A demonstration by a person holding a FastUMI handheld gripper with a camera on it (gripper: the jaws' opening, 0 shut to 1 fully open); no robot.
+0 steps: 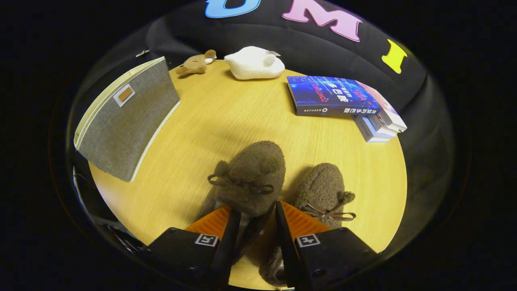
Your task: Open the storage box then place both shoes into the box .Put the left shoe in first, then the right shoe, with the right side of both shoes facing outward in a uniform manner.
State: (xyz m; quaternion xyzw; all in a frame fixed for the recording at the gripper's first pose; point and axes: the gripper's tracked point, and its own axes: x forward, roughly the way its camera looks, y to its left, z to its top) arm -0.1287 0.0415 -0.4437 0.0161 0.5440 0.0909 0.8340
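My gripper (258, 210) is shut on a brown fuzzy shoe (252, 173) with a bow on top. Both fingers (233, 226) press on its rear part, and its toe points away from me over the round wooden table (226, 109). It seems lifted off the tabletop. A second matching brown shoe (323, 188) lies on the table just right of the held one, beside my right finger. The grey fabric storage box (127, 119) with a cream rim stands beyond and to the left. I cannot tell whether its lid is open.
At the table's far edge lie a small brown plush toy (196, 63) and a white plush thing (254, 62). A blue book (333, 95) and a stack of books (381, 121) lie at the far right.
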